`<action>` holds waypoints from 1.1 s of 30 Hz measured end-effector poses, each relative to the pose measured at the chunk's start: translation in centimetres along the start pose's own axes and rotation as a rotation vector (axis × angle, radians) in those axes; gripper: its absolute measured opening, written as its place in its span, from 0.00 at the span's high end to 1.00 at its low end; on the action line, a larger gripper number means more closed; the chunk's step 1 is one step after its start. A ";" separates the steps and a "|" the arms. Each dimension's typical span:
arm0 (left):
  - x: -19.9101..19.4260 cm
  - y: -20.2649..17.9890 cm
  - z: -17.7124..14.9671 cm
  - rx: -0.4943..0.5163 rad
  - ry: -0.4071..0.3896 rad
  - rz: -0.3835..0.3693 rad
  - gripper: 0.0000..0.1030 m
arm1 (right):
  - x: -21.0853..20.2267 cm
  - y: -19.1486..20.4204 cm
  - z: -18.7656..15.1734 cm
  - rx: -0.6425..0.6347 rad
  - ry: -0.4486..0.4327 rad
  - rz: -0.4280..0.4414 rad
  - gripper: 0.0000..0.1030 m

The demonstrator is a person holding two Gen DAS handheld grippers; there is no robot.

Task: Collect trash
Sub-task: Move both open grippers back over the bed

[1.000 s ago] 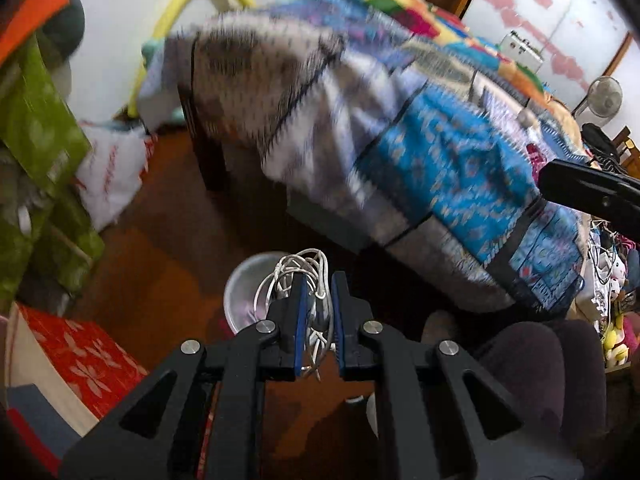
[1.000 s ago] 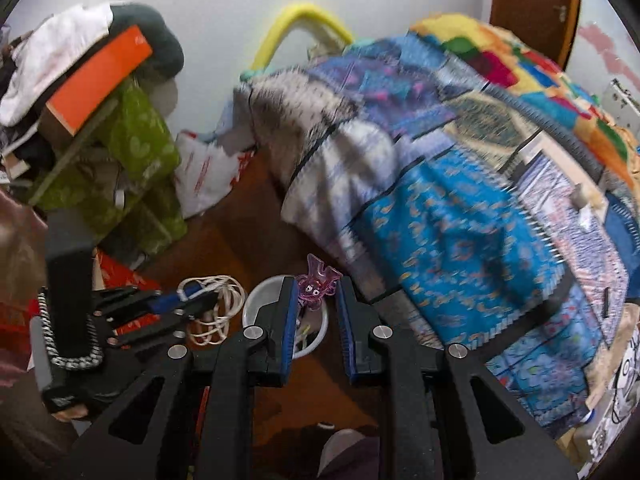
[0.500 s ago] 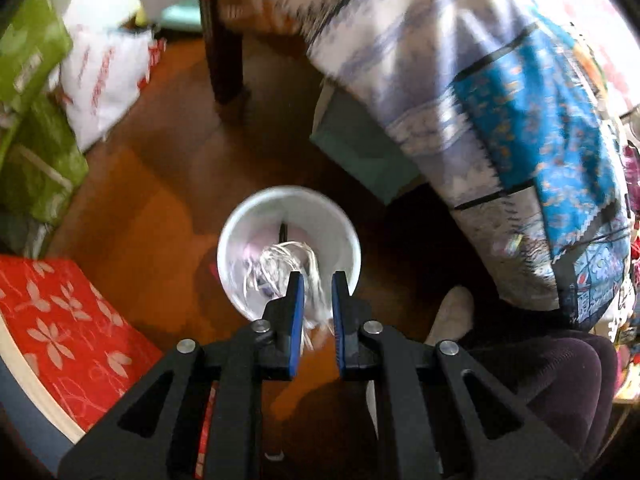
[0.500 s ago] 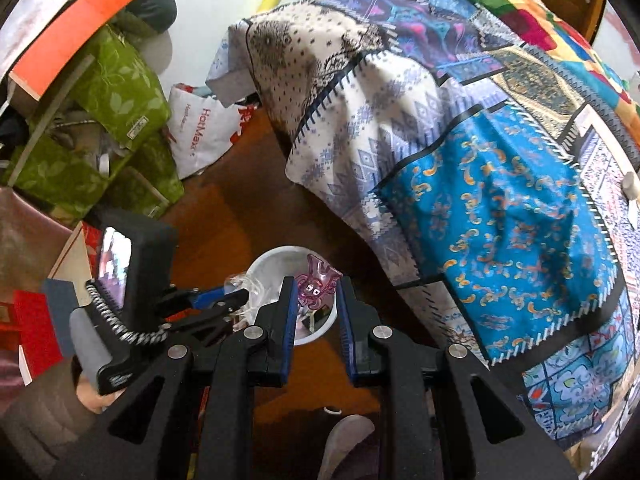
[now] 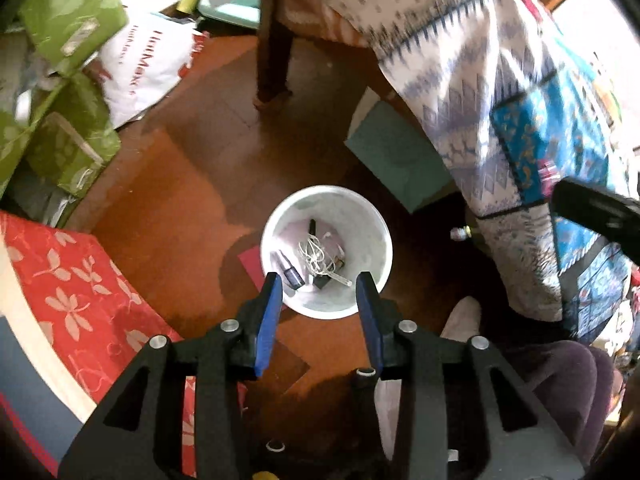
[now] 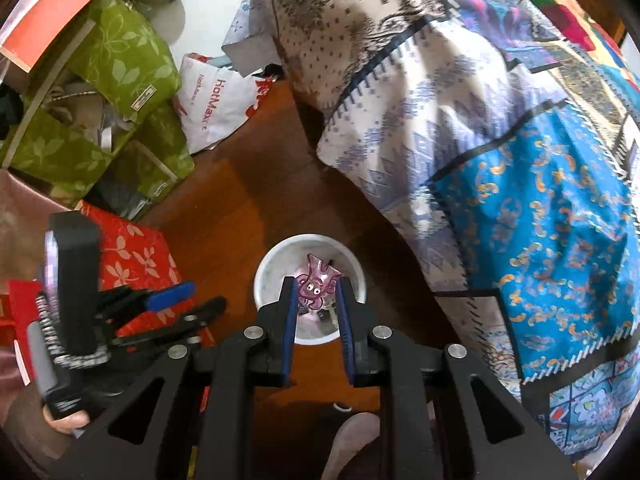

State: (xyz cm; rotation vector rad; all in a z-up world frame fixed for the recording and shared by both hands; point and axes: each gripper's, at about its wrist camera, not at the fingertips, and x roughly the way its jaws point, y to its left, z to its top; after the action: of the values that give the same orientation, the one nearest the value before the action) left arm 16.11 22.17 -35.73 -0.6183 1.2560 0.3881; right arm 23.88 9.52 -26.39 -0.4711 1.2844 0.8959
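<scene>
Tool on my left (image 5: 318, 280), jaws opening and empty, hangs above the round white plastic bin (image 5: 384, 236) holding the tangled white cord (image 5: 316, 254); right tool (image 6: 317, 288) grips the purple translucent octopus figure (image 6: 314, 286), best released centred over the rim.

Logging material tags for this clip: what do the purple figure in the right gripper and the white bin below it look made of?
Purple figure: translucent plastic, glossy; light passes through it and it shows bright glints. White bin: likely moulded plastic, smooth with a faint sheen; thin even rim, though coated metal cannot be ruled out.
</scene>
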 end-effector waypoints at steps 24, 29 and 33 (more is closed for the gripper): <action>-11.1 -2.8 -1.2 0.076 -0.236 -0.023 0.63 | -6.0 0.5 -1.6 -0.043 -0.080 0.003 0.59; -14.8 -5.8 -1.5 0.131 -0.321 -0.036 0.63 | -10.5 -0.9 -3.0 -0.039 -0.190 -0.054 0.59; -17.2 -8.1 -1.8 0.171 -0.378 -0.042 0.63 | -14.1 -2.5 -4.2 -0.014 -0.276 -0.079 0.59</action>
State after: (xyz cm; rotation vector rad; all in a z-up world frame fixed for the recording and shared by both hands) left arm 14.68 15.77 -17.76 -0.4019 0.9021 0.3399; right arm 22.93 0.64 -14.42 -0.3918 1.0023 0.8707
